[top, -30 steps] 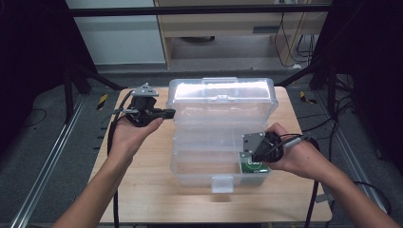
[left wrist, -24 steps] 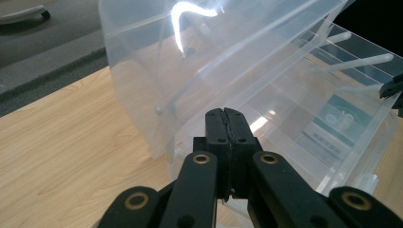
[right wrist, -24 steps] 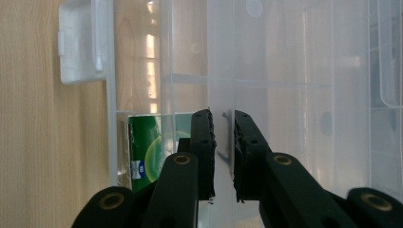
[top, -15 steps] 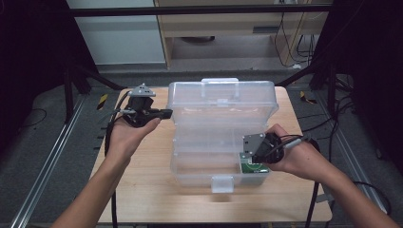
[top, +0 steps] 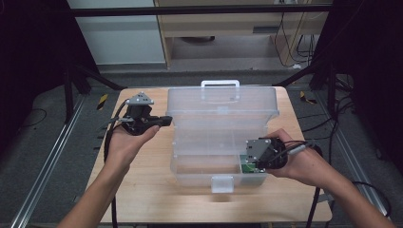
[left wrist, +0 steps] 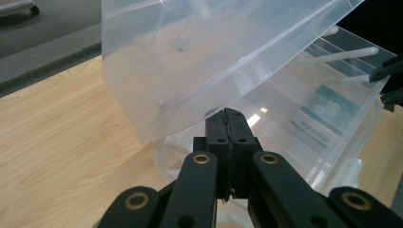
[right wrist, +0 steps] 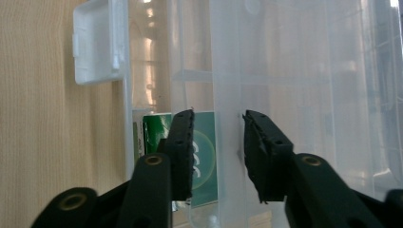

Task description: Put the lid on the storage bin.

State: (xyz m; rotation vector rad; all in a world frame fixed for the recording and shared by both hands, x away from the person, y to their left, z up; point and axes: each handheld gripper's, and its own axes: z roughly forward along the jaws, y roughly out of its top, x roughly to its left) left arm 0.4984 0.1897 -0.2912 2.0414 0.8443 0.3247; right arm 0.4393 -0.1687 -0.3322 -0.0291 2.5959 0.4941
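Left gripper (top: 159, 120) pressed together against lid (top: 222, 101) left end; right gripper (top: 250, 164) spread beside green packet (top: 247, 167). Clear toolbox (top: 209, 164) mid-bench, long axis parallel to near edge, latch (top: 222, 183) facing it. Lid raised, closing apparently left.

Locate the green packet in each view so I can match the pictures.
High view: green packet lies in the clear box's front right corner, beside the right claw.
Left gripper view: seen through the box wall at right.
Right gripper view: bottom centre, behind the jaws.
Shared landmark: the box's white latch.
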